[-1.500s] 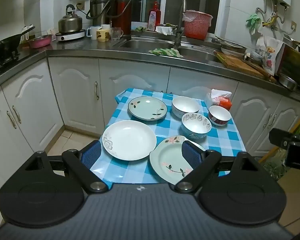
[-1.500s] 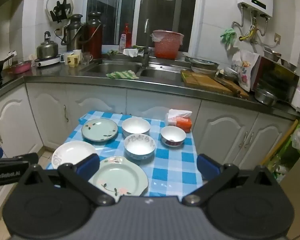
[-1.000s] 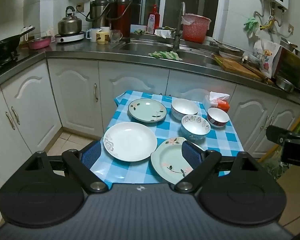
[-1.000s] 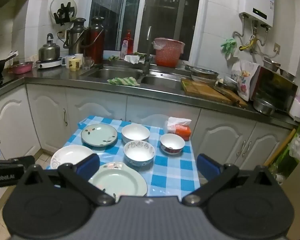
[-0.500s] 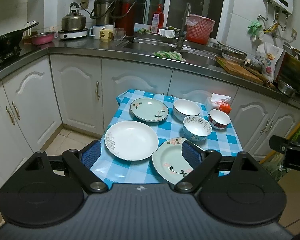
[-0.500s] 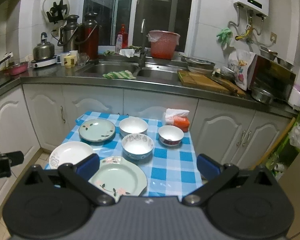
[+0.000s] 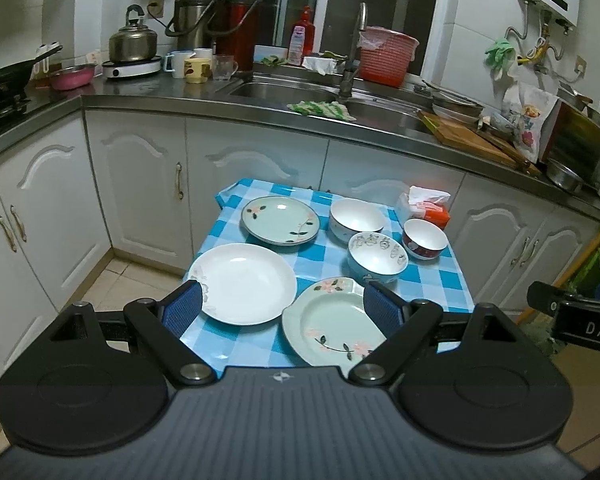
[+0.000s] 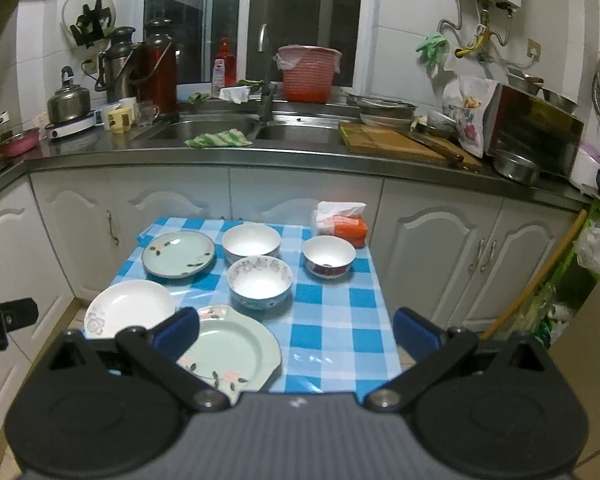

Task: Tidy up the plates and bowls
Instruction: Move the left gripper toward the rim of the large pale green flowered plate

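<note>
1. Both grippers hang above the near edge of the counter: the left gripper (image 7: pixel 281 307) and the right gripper (image 8: pixel 296 330) each have their jaws wide apart, and neither holds anything.
2. Under the dishes lies the checked blue cloth (image 8: pixel 332 320) of the small counter, which stands in front of the white cabinets.
3. Largest of the dishes is the white plate (image 7: pixel 242 283), on the near left side.
4. Just beside it, at the near edge, lies the green flower plate (image 7: pixel 332 326); the two rims look very close, but I cannot tell if they touch.
5. At the far left lies the second green plate (image 7: pixel 280 220), apart from the other two plates.
6. Next come the bowls: the white bowl (image 7: pixel 357 220) at the back, then the blue patterned bowl (image 7: pixel 377 257) just in front of it.
7. Smallest is the red bowl (image 7: pixel 425 238), at the right, near an orange tissue pack (image 7: pixel 424 206).
8. I judge that the task has not begun: no dish is stacked on another, so all three plates and all three bowls are left to gather.
</note>
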`<control>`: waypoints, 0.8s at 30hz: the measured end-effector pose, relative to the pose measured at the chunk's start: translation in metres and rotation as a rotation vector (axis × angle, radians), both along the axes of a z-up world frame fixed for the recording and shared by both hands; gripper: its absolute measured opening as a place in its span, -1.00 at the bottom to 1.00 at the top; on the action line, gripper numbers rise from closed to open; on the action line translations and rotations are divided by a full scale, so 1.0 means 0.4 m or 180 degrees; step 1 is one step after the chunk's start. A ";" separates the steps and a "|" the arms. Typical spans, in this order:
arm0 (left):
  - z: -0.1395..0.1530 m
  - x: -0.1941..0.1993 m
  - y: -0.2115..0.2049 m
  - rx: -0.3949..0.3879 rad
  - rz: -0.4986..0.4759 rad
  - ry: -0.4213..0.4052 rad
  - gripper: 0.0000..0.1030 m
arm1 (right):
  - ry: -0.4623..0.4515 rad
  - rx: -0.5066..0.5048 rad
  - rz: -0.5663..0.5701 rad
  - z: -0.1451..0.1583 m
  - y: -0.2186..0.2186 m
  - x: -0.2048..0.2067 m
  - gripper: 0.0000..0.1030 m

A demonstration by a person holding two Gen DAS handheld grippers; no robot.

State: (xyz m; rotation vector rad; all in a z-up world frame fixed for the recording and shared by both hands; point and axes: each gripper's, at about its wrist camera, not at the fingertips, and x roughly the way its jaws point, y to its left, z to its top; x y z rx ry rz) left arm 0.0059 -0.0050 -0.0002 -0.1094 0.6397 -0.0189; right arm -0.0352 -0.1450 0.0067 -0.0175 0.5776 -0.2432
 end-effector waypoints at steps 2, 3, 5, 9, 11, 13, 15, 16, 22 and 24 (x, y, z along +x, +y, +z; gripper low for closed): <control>-0.002 -0.001 0.002 0.0001 -0.0026 -0.0017 1.00 | -0.0011 0.0006 -0.0032 -0.002 -0.010 -0.001 0.99; -0.002 0.000 0.001 0.0000 -0.0039 -0.0026 1.00 | -0.0013 0.0014 -0.0047 -0.002 -0.015 0.000 0.99; -0.005 0.001 0.001 0.0011 -0.0059 -0.0028 1.00 | -0.0024 0.0027 -0.0082 -0.003 -0.024 0.001 0.99; -0.011 0.002 0.006 0.0026 -0.0087 -0.0005 1.00 | -0.0012 0.0046 -0.0103 -0.012 -0.032 0.003 0.99; -0.019 0.003 0.004 0.0044 -0.0120 0.0027 1.00 | 0.0011 0.0054 -0.0097 -0.020 -0.033 0.004 0.99; -0.028 0.004 0.003 0.0040 -0.0131 0.0079 1.00 | 0.0049 0.0052 -0.0078 -0.031 -0.030 0.006 0.99; -0.032 0.005 0.005 0.0041 -0.0141 0.0112 1.00 | 0.0095 0.0034 -0.0049 -0.040 -0.025 0.010 0.99; -0.032 0.006 0.006 0.0050 -0.0144 0.0109 1.00 | 0.0116 0.0028 -0.0040 -0.045 -0.025 0.011 0.99; -0.023 0.022 0.005 0.0026 -0.0134 -0.0030 1.00 | 0.0097 0.0082 0.0008 -0.057 -0.019 0.015 0.99; -0.022 0.028 0.002 0.0036 -0.0125 -0.0095 1.00 | 0.0022 0.0077 0.0011 -0.057 -0.015 0.015 0.99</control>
